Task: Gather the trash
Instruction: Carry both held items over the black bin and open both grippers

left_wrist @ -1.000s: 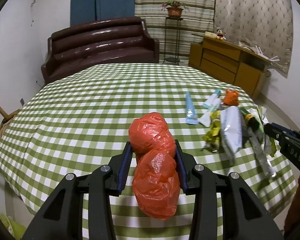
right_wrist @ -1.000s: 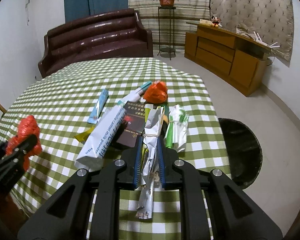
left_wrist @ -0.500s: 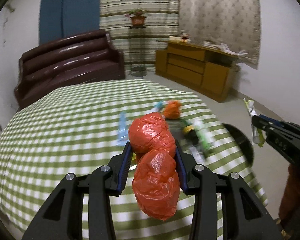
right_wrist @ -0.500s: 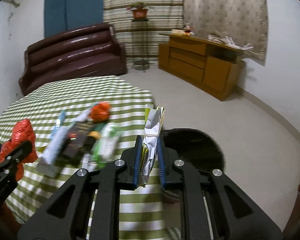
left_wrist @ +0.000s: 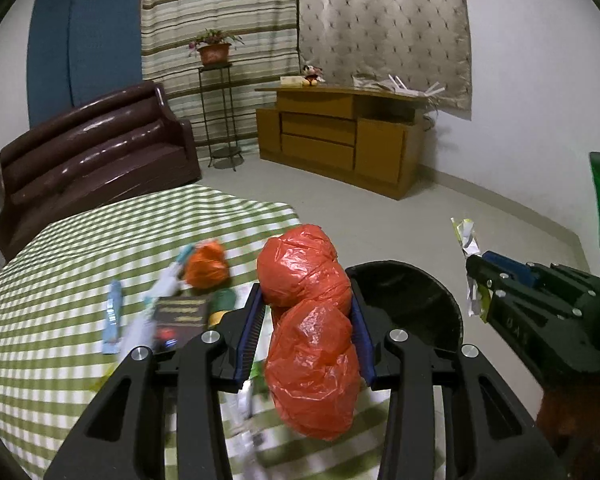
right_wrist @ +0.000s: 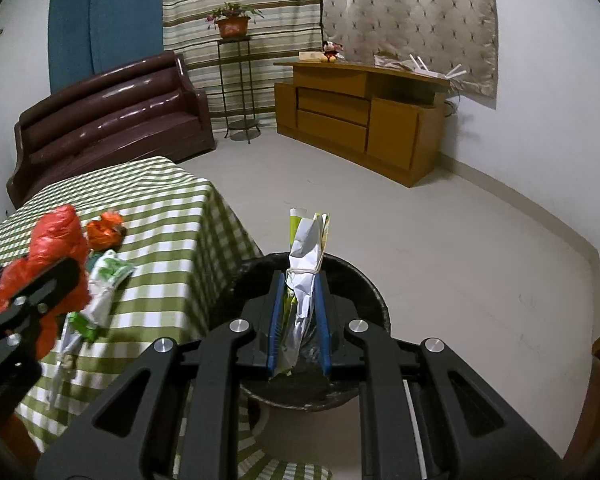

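Note:
My left gripper [left_wrist: 306, 300] is shut on a red plastic bag [left_wrist: 308, 320] and holds it above the table's right edge, beside the black trash bin [left_wrist: 416, 300]. My right gripper [right_wrist: 298, 292] is shut on a crumpled silver and yellow wrapper [right_wrist: 306, 256] directly above the bin [right_wrist: 364, 292]. The right gripper also shows in the left wrist view [left_wrist: 476, 276], and the left gripper with the red bag [right_wrist: 40, 256] shows in the right wrist view. More trash lies on the checked table [left_wrist: 60, 280]: an orange bag [left_wrist: 206, 266], a dark packet [left_wrist: 180, 314], a blue tube [left_wrist: 112, 316].
A green and white wrapper [right_wrist: 104, 284] lies near the table's edge [right_wrist: 204, 240]. A brown sofa [right_wrist: 108, 116] stands behind the table. A wooden sideboard [right_wrist: 364, 116] and a plant stand [right_wrist: 236, 80] stand by the far wall. Bare floor [right_wrist: 460, 240] lies around the bin.
Both grippers have swung to the right, off the table toward the bin. The right gripper has carried the wrapper from the pile to above the bin. The left still holds the red bag.

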{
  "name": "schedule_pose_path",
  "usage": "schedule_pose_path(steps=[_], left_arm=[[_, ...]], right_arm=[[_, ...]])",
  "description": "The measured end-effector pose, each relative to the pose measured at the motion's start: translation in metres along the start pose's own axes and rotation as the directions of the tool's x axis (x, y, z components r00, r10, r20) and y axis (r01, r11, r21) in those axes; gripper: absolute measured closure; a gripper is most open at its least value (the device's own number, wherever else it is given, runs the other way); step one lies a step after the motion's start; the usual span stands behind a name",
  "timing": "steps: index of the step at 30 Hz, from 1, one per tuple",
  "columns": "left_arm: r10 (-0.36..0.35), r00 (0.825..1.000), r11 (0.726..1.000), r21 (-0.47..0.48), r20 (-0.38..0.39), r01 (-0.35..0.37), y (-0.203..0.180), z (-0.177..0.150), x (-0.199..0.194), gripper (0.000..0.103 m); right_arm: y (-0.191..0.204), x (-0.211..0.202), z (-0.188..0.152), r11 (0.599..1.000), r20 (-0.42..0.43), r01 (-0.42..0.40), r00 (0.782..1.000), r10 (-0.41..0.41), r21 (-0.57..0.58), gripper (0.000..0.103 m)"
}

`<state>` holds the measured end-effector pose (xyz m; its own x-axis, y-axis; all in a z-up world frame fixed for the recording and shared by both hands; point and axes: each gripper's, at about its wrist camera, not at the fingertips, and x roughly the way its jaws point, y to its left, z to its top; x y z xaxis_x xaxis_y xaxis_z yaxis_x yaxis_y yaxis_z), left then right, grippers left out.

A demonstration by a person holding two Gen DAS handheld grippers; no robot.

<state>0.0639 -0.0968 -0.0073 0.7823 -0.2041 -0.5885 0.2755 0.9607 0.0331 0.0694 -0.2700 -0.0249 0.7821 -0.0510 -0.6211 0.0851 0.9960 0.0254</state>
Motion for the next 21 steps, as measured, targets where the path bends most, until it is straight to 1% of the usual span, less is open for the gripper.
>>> schedule_pose_path(steps=[4,12,17,21], left_arm=[[0.004,1.0,1.0,0.016,-0.03,-0.004,-0.013,0.004,0.022,0.062],[0.007,0.998,0.999,0.046,-0.065,-0.004,-0.043,0.014,0.056,0.062],[0.008,0.997,0.998,0.055,-0.078,-0.004,-0.053,0.016,0.067,0.062],[-0.003,0.994,0.998,0.058,-0.108,0.009,-0.057,0.019,0.077,0.06]], right_arm=[[-0.012,0.015,-0.002,1.0,-0.015,-0.002,1.0,0.003,0.019,0.088],[-0.031,0.04,-0.004,0.999,-0.043,-0.014,0.999,0.016,0.045,0.088],[-0.037,0.052,-0.005,0.998,-0.054,-0.02,0.998,0.023,0.056,0.088],[-0.037,0.061,-0.005,0.997,-0.063,-0.026,0.998,0.03,0.069,0.087]])
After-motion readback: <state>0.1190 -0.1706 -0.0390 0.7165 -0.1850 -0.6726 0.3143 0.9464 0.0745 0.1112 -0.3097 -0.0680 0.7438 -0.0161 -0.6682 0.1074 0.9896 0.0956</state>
